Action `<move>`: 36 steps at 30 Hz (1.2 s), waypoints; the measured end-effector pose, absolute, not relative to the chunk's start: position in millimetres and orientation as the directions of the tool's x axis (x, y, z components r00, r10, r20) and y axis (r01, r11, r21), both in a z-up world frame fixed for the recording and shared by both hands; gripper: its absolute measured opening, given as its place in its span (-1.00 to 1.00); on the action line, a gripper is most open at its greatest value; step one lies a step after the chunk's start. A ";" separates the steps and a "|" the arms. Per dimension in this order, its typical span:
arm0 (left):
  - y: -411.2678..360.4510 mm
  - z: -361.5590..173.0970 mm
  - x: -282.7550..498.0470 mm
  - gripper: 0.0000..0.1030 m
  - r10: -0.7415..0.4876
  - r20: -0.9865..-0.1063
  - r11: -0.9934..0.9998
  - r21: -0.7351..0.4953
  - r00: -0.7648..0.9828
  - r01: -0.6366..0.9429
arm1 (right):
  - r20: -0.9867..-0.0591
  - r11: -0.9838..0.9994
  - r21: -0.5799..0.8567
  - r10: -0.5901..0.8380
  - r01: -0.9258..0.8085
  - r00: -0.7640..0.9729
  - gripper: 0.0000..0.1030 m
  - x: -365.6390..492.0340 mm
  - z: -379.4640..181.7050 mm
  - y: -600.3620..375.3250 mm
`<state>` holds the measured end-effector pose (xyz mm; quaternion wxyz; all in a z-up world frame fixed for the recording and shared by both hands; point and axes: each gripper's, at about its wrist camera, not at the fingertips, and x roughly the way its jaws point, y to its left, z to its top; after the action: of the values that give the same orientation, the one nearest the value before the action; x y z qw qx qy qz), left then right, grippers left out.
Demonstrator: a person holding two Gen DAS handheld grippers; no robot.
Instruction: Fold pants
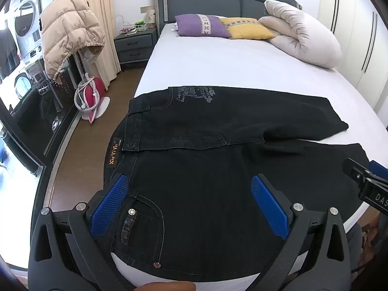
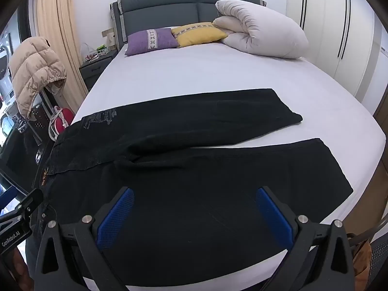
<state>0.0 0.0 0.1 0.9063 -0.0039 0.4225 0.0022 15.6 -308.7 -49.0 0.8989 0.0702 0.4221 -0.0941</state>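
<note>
Black jeans (image 1: 206,145) lie spread flat across the foot of the bed (image 1: 218,68), waistband at the left, both legs running right and slightly apart. My left gripper (image 1: 191,186) hovers open over the near hip and its back pocket (image 1: 138,232), blue pads wide apart with nothing pinched. In the right wrist view the same jeans (image 2: 194,169) fill the foreground. My right gripper (image 2: 194,201) stands open above the near leg's thigh. Each gripper's black body shows at the other view's edge.
Purple (image 1: 202,25) and yellow (image 1: 247,28) pillows and a rolled white duvet (image 1: 300,34) sit at the headboard. A nightstand (image 1: 134,43), a beige puffer jacket (image 1: 70,31) on a rack and a red bag (image 1: 92,94) stand left of the bed. Wardrobe doors (image 2: 339,29) line the right wall.
</note>
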 end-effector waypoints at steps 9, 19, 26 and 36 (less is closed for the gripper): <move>-0.1 0.0 0.0 1.00 -0.001 -0.766 1.000 -0.007 0.643 -0.007 | -0.784 0.977 -0.003 -0.135 0.213 0.606 1.00 20.8 -53.1 -297.7; -0.1 -0.1 0.2 1.00 -0.002 -0.766 1.000 -0.009 0.643 -0.009 | -0.779 0.981 -0.018 -0.135 0.193 0.612 1.00 18.9 -54.8 -293.6; -0.4 -0.3 0.6 1.00 -0.003 -0.766 1.000 -0.011 0.643 -0.008 | -0.780 0.982 -0.028 -0.138 0.186 0.611 1.00 17.3 -56.5 -288.4; -0.6 -0.5 0.7 1.00 -0.003 -0.766 1.000 -0.011 0.643 -0.008 | -0.783 0.985 -0.035 -0.133 0.170 0.608 1.00 16.3 -58.0 -283.5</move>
<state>0.7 -0.6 -0.5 0.9064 -0.0066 0.4224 0.0015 16.3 -283.5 -58.0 0.8964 0.0217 0.4345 -0.0845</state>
